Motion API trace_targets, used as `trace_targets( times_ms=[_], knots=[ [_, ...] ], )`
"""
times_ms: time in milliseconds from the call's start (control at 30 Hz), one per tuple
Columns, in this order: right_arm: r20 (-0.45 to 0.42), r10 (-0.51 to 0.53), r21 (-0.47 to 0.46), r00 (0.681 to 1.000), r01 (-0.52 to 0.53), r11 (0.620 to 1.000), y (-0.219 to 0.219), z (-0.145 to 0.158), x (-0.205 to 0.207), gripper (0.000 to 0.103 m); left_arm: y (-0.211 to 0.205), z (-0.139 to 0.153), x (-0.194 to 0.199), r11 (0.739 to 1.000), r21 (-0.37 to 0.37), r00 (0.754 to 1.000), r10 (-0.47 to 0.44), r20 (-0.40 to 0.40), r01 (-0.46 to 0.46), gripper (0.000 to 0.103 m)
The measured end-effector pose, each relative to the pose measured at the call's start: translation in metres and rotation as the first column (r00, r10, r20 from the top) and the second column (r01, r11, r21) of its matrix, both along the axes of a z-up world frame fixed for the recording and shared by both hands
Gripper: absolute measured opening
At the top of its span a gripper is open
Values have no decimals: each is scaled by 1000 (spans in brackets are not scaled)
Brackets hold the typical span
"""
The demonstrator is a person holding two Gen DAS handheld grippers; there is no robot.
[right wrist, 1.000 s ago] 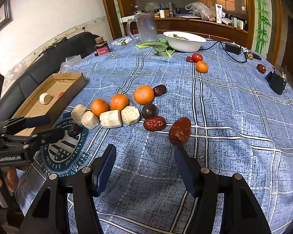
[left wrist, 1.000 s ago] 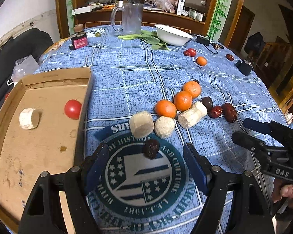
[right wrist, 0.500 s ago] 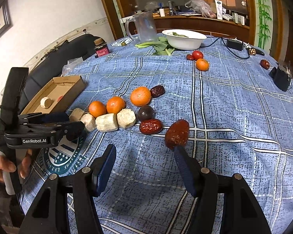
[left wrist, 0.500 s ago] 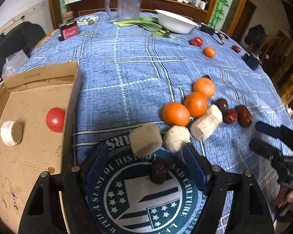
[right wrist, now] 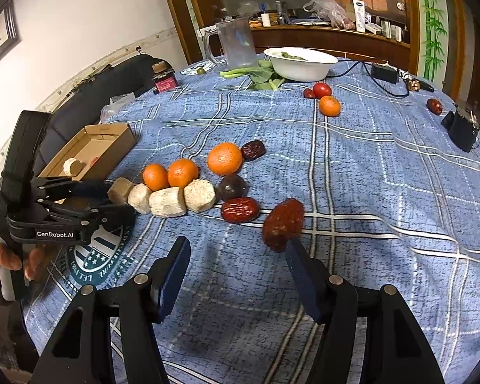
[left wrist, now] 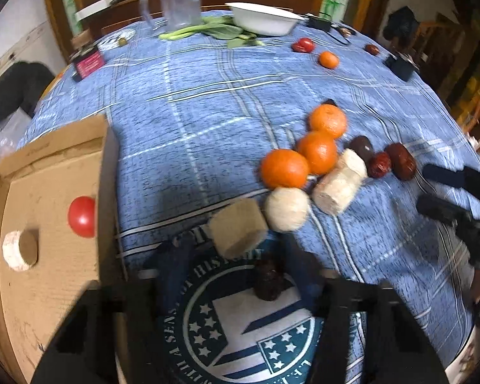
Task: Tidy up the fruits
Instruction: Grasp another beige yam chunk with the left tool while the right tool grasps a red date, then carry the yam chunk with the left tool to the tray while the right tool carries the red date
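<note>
Setting: blue checked cloth over the counter (right wrist: pixel 352 166), sideboard behind, cardboard box (left wrist: pixel 51 281) at the left edge.
Left hand-held gripper (left wrist: pixel 236 275): jaws have just been closing; now narrow around a dark wrinkled date (left wrist: pixel 268 278) lying on the round emblem. Frame blurred, so pad contact cannot be confirmed.
Change noted: a second ago the same date lay ahead of wide-spread jaws; the tool has since come down over it.
Right hand-held gripper (right wrist: pixel 236 265): jaws apart and empty; a red date (right wrist: pixel 283 224) rests just beyond its right finger.
Box contents: tomato (left wrist: pixel 81 216) and a pale root slice (left wrist: pixel 19 249), left of the left gripper.
Remaining fruit: oranges (left wrist: pixel 284 168), root pieces and dates ahead.
Assessment: grasp appears under way; lift and transfer to the box likely follow.
</note>
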State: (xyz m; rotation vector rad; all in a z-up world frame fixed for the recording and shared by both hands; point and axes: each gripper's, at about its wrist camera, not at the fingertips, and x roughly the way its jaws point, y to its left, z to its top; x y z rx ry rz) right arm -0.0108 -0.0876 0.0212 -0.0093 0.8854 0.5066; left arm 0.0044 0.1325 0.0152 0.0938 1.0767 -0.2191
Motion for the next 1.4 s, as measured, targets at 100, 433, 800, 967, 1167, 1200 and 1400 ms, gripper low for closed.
trace_targets(
  times_ms=[100, 433, 800, 967, 1167, 1200, 1400],
  knots=[
    [-2, -21, -7, 1000, 21, 1000, -8, -1, 4, 66, -1, 0, 0, 1000, 3, 1000, -9, 10, 9, 31],
    [-1, -41, -57, 999, 41, 998, -12, -7, 22, 66, -2, 24, -20, 999, -48, 997, 3, 72, 1, 31],
    [1, -39, -156, 999, 38, 987, -5, -16, 37, 32, 0, 39, -34, 997, -78, 995, 21, 100, -13, 31],
    [34, -41, -64, 999, 43, 997, -6, 3, 20, 33, 12, 44, -41, 996, -83, 992, 50, 113, -40, 31],
    [77, 57, 0, 995, -57, 998, 37, 30, 1, 33, 32, 52, -47, 993, -75, 987, 95, 131, -86, 31],
    [85, 79, 3, 993, -80, 997, 48, 34, -1, 33, 37, 53, -49, 993, -71, 985, 106, 135, -97, 31],
    [106, 175, 19, 979, -178, 984, 104, 46, -8, 33, 66, 59, -59, 986, -45, 973, 169, 157, -163, 31]
  ],
)
